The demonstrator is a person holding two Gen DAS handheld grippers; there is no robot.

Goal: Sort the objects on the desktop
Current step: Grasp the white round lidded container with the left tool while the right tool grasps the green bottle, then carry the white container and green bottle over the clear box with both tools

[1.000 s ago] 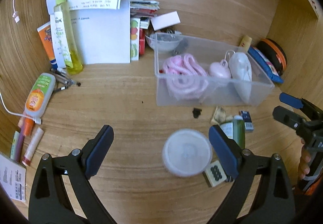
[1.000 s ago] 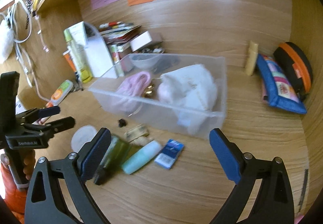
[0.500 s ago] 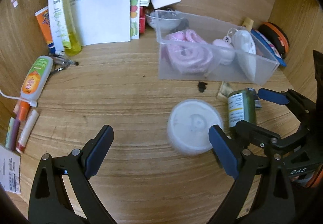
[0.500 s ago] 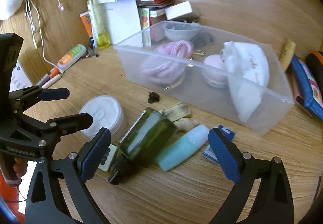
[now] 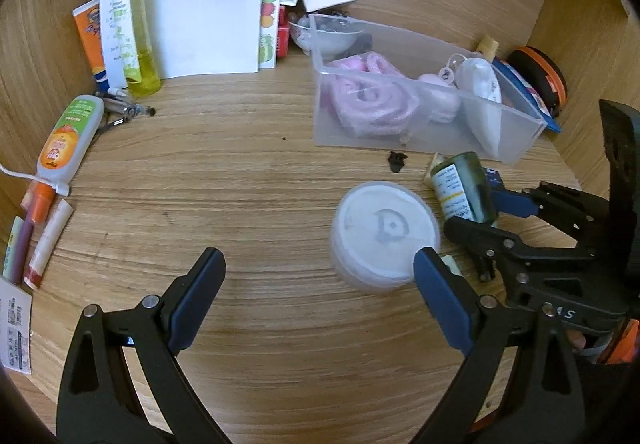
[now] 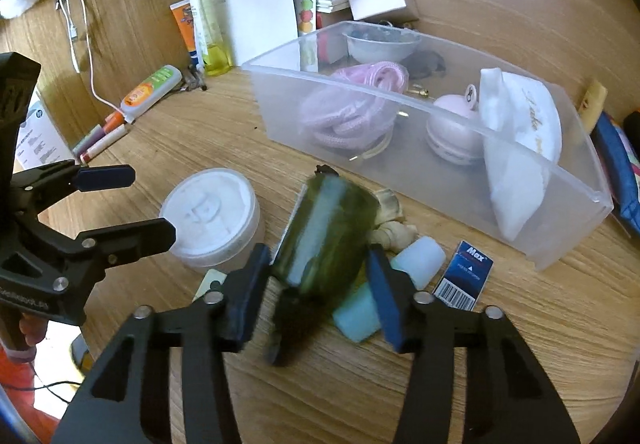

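**Green bottle lies between the right jaws, long axis running away from the camera**

Nearest in the right wrist view, the right gripper [image 6: 318, 286] has its jaws closing around the dark green bottle [image 6: 326, 232], one blue pad on each flank of the bottle's lower body. The left pad looks to be touching the glass; whether the right pad presses yet I cannot tell, as the bottle is blurred there. The bottle lies on its side on the bench [image 6: 460, 364], black cap end toward the camera and base pointing away toward the clear plastic bin [image 6: 448, 115]. So its long axis runs along the line of the fingers, and the jaws close across its width, which I judge the right way to take it.

Just to the right of the bottle, and partly under it, lies a pale teal tube [image 6: 416, 258], with a small blue packet [image 6: 466, 276] beyond that. To the left stands a white round tub [image 6: 210, 209].

The left gripper [image 5: 318, 280] hangs with its jaws spread wide and nothing between them; the tub sits just ahead of its right pad. The right hand is plainly the nearer one to the bottle.

Farther off, the bin already holds a pink cord, a pink case and a white pouch, and it is the likely place for the bottle.
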